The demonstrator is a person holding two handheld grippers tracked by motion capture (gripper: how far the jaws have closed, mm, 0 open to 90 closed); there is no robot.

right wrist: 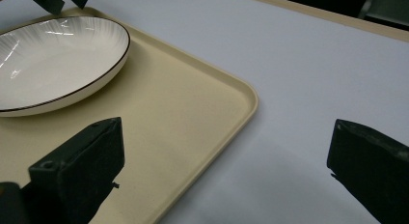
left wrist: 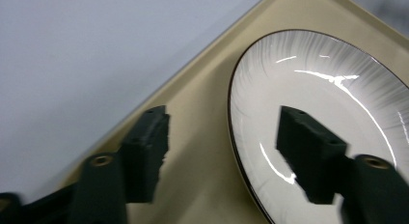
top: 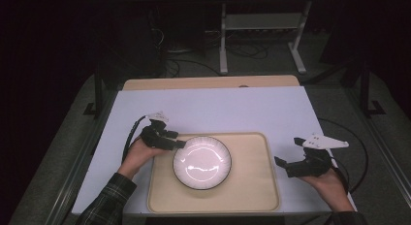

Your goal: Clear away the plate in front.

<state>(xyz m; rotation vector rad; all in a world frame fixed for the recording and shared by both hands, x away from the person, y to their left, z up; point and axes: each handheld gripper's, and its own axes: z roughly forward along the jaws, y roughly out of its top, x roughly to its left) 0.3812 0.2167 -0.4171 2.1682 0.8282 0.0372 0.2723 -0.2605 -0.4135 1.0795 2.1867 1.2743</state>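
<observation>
Left gripper (top: 178, 143) open astride plate (top: 202, 162) rim on tray (top: 252, 186), release seemingly done; next, lift clear; right gripper (top: 283, 167) open.

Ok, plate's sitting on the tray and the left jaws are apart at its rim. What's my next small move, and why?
Probably draw the left gripper back off the plate. Its jaws stand apart astride the rim, pressing nothing, and the plate rests flat inside the tray. The right gripper hangs open beside the tray's right edge, holding nothing.
</observation>
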